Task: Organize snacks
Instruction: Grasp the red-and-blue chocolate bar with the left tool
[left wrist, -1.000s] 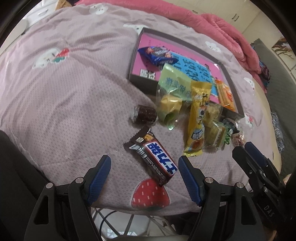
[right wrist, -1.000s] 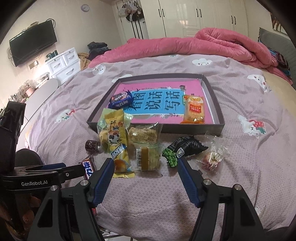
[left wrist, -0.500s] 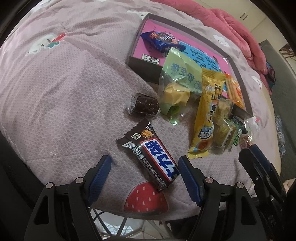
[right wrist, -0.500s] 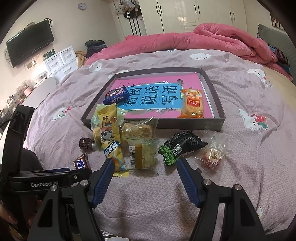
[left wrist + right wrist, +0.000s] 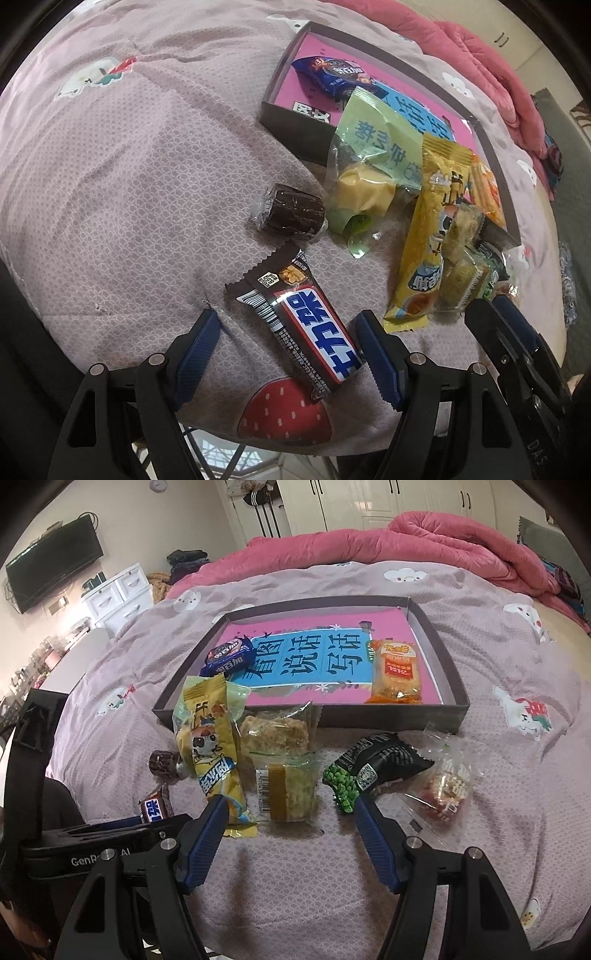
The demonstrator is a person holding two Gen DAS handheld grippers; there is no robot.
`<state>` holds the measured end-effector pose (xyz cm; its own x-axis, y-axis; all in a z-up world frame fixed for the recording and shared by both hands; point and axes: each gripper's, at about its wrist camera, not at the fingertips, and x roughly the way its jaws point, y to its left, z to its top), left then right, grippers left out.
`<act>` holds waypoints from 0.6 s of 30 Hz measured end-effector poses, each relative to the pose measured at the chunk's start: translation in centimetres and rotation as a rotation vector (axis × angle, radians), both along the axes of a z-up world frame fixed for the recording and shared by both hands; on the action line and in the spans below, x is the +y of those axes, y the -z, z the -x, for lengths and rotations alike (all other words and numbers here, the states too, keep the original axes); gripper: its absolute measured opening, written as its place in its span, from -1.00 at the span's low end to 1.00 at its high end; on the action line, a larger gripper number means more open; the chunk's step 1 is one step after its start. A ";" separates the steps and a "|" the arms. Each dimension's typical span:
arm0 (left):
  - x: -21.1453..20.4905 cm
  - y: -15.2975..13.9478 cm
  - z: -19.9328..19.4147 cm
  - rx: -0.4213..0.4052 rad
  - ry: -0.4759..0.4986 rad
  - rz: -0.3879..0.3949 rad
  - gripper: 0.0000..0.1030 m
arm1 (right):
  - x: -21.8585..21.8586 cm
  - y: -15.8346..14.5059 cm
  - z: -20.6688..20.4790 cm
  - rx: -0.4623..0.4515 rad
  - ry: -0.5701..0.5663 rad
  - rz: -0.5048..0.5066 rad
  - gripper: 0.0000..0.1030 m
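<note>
**Two snacks boxed, the rest waiting**

Two packets lie in the tray point(image 5: 439, 686): a blue one point(image 5: 229, 656) and an orange one point(image 5: 396, 674). About seven more sit on the bed before it. Both grippers gape empty; the left gripper point(image 5: 291, 341) straddles the chocolate bar point(image 5: 308, 325), the right gripper point(image 5: 291, 821) hovers by the cake point(image 5: 290, 792).

On the bed's near edge lies a brown chocolate bar point(image 5: 301, 319) with a blue-and-white label, flat and skewed. Just beyond it sits a small dark cylindrical candy point(image 5: 291, 213). A pale green bag point(image 5: 373, 162) leans against the near left corner of the shallow grey box point(image 5: 448, 686). A long yellow packet point(image 5: 212, 744) lies beside two clear-wrapped crumbly cakes point(image 5: 290, 764); a black pea packet point(image 5: 373, 768) and a clear red-sweet pouch point(image 5: 447, 782) lie further right. Inside the box rest a blue biscuit pack point(image 5: 229, 656) at the left and an orange cracker pack point(image 5: 395, 672) at the right.
</note>
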<state>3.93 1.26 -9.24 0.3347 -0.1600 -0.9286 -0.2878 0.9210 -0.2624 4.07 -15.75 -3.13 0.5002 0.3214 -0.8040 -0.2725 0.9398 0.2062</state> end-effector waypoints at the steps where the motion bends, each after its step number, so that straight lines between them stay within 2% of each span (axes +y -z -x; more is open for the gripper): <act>1: 0.1 0.1 0.0 0.004 -0.001 -0.001 0.48 | 0.1 0.1 -0.1 0.002 -0.003 0.001 0.35; 6: -0.6 0.5 -0.4 0.013 0.007 -0.021 0.48 | 0.4 0.3 -0.3 -0.005 -0.013 0.002 0.35; 13: -1.5 0.7 -0.7 0.028 0.017 -0.038 0.46 | 1.3 0.9 -0.7 0.002 -0.044 0.023 0.11; 15: -1.4 0.7 -0.8 0.028 0.014 -0.029 0.43 | 1.3 1.0 -0.8 -0.001 -0.041 0.026 0.05; 18: -0.6 0.6 -0.6 0.027 0.000 -0.015 0.28 | 1.1 1.2 -1.1 0.003 -0.022 0.037 -0.07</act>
